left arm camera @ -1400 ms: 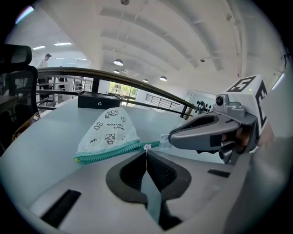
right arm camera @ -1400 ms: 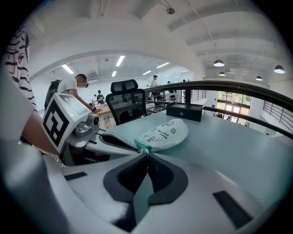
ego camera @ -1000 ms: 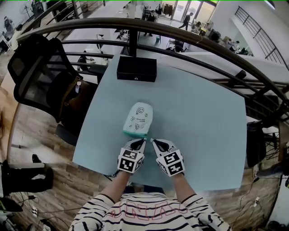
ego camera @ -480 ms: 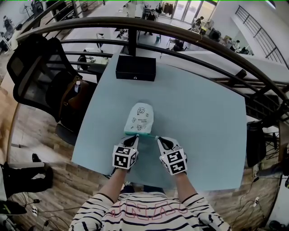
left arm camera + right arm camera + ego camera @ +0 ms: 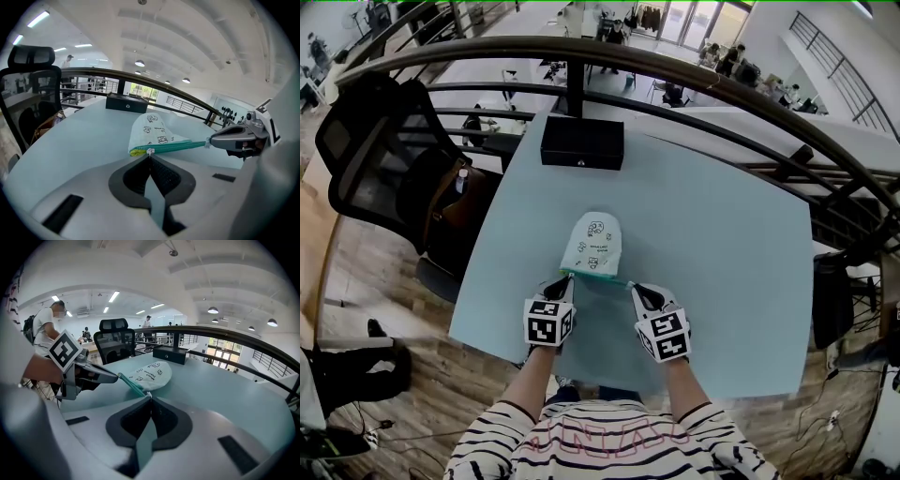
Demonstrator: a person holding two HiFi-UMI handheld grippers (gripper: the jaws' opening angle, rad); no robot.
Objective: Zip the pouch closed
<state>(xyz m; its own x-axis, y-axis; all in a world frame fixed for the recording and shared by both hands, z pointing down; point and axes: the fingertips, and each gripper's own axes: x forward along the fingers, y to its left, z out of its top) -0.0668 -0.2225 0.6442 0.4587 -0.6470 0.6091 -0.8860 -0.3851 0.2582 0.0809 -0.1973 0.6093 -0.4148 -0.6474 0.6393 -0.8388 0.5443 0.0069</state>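
A pale mint pouch [image 5: 594,246] with black doodles lies on the light blue table [image 5: 722,262], its teal zipper edge [image 5: 596,275] facing me. My left gripper [image 5: 567,280] is shut on the small silver zipper pull [image 5: 149,151] at the pouch's left corner. My right gripper [image 5: 632,286] is shut on the zipper's right end, and the left gripper view shows it pinching the teal tape [image 5: 210,141]. In the right gripper view the zipper edge [image 5: 132,386] runs taut from my own jaws [image 5: 149,397] to the left gripper [image 5: 116,377].
A black box [image 5: 583,142] sits at the table's far edge. A black office chair [image 5: 380,155] with a brown bag [image 5: 455,211] stands to the left. A dark curved railing [image 5: 675,70] arcs behind the table. People move about far off.
The left gripper has slid left along the pouch's near edge, from its middle to the left corner. The right gripper has edged slightly right, and the zipper edge between them is stretched out.
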